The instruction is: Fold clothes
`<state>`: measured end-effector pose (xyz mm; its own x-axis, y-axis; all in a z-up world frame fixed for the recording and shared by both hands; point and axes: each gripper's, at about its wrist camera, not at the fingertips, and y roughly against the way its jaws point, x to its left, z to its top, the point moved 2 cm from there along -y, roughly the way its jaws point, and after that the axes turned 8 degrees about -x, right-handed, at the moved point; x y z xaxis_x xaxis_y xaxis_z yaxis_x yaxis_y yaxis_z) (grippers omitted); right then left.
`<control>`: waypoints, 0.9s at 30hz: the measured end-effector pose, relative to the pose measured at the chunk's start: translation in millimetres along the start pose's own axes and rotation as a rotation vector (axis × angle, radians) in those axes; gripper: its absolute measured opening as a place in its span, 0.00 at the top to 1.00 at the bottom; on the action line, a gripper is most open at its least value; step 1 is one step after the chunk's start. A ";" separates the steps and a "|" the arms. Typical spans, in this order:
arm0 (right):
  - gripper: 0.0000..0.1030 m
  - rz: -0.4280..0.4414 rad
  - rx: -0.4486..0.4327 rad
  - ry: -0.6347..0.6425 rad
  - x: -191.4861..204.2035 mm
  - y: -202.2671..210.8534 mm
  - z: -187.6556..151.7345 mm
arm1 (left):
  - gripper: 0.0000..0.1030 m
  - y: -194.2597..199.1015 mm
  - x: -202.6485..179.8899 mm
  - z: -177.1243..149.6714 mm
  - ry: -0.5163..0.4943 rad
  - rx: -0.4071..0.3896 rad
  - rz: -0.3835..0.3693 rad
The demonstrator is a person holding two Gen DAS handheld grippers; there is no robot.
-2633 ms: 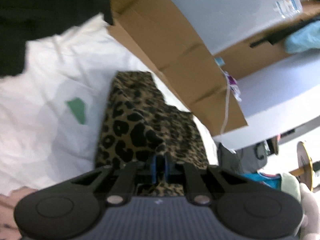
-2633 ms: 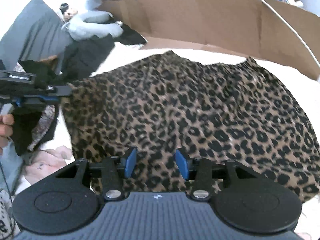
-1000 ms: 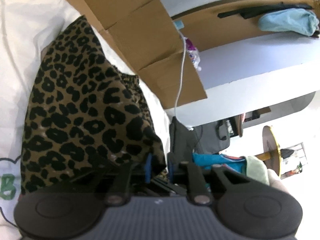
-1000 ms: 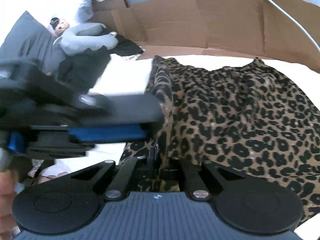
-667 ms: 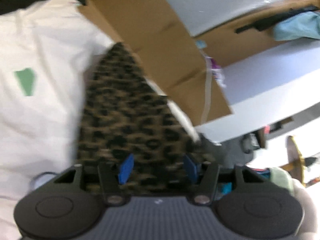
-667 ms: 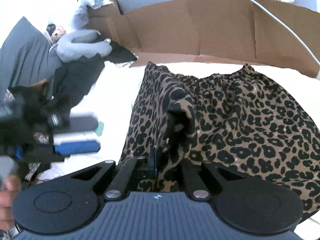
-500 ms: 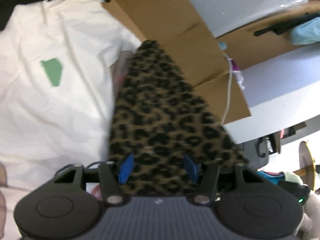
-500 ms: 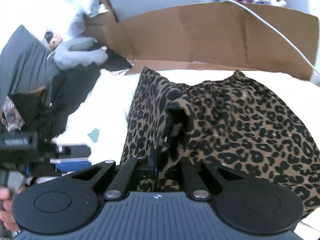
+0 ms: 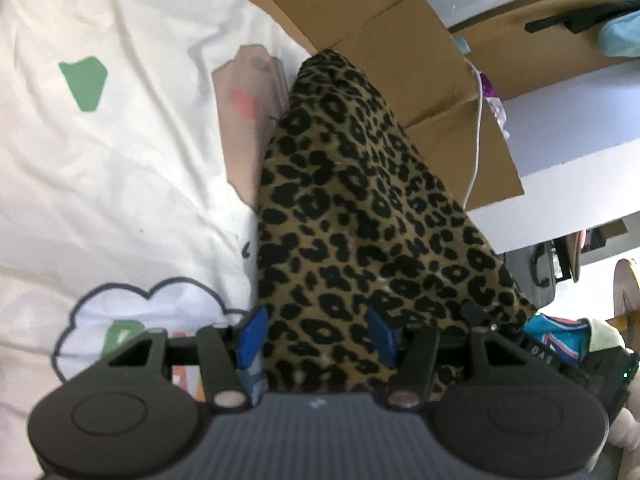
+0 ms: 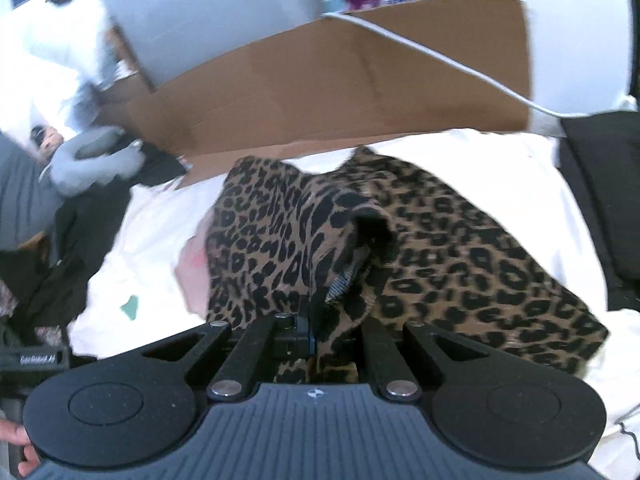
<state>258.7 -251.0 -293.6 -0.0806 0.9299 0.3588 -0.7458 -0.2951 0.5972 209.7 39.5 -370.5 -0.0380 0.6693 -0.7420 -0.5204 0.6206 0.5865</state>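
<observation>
A leopard-print garment (image 9: 360,216) lies on a white printed sheet (image 9: 120,160), folded into a long strip that runs away from me. My left gripper (image 9: 314,336) stands open just above its near end, blue pads apart and pressing on nothing. In the right wrist view the same leopard-print garment (image 10: 460,248) spreads to the right, and a bunched fold of it rises to my right gripper (image 10: 314,332), which is shut on that fold. The left gripper's body shows at the left edge of that view.
Flattened brown cardboard (image 10: 340,80) stands along the far side of the sheet, with a white cable (image 10: 440,56) draped over it. A grey plush toy (image 10: 88,160) and dark clothes (image 10: 56,264) are piled at the left. A black item (image 10: 600,184) lies at the right edge.
My left gripper let go of the leopard fabric, opened and sank toward the garment's near end. My right gripper stayed shut on its fold and carried it sideways, the cloth folding over.
</observation>
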 end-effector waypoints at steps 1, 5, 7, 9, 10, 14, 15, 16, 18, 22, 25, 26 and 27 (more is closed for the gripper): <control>0.99 -0.007 -0.004 -0.013 -4.9 0.9 0.8 | 0.43 -1.2 1.2 0.6 -0.003 0.002 0.000; 0.99 -0.029 -0.021 -0.047 -22.4 4.1 3.3 | 0.43 0.3 8.3 1.9 -0.026 0.023 0.009; 0.99 -0.039 -0.027 -0.067 -31.1 5.6 4.0 | 0.43 2.1 12.3 1.7 -0.041 0.038 0.017; 0.99 -0.049 -0.031 -0.076 -38.6 6.6 4.3 | 0.43 3.6 16.9 1.3 -0.054 0.054 0.025; 0.99 -0.054 -0.033 -0.079 -42.0 7.0 4.5 | 0.43 4.0 20.1 0.7 -0.056 0.064 0.028; 0.99 -0.083 -0.039 -0.097 -62.1 10.8 3.5 | 0.43 6.3 33.5 1.4 -0.066 0.106 0.037; 0.99 -0.092 -0.039 -0.104 -67.9 11.2 3.0 | 0.43 5.9 35.8 1.3 -0.075 0.120 0.035; 0.99 -0.101 -0.039 -0.110 -73.6 11.5 2.6 | 0.44 7.3 39.0 1.7 -0.084 0.134 0.033; 0.99 -0.113 -0.029 -0.114 -85.0 10.0 -0.1 | 0.44 6.3 41.5 1.5 -0.112 0.164 0.034; 0.99 -0.141 -0.005 -0.137 -108.0 4.4 -9.1 | 0.43 0.8 48.1 0.7 -0.183 0.226 0.064; 0.98 -0.148 0.020 -0.149 -120.1 0.3 -17.2 | 0.40 0.3 54.9 1.2 -0.229 0.258 0.082; 0.97 -0.149 0.030 -0.154 -123.9 -1.0 -19.7 | 0.39 1.2 58.0 1.7 -0.242 0.264 0.086; 0.92 -0.155 0.033 -0.159 -127.3 -1.0 -21.3 | 0.39 2.8 61.5 2.6 -0.252 0.268 0.089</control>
<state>255.6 -364.4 -355.1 0.1406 0.9192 0.3679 -0.7192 -0.1606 0.6760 208.2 83.4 -413.6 0.1551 0.7843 -0.6007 -0.2820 0.6179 0.7339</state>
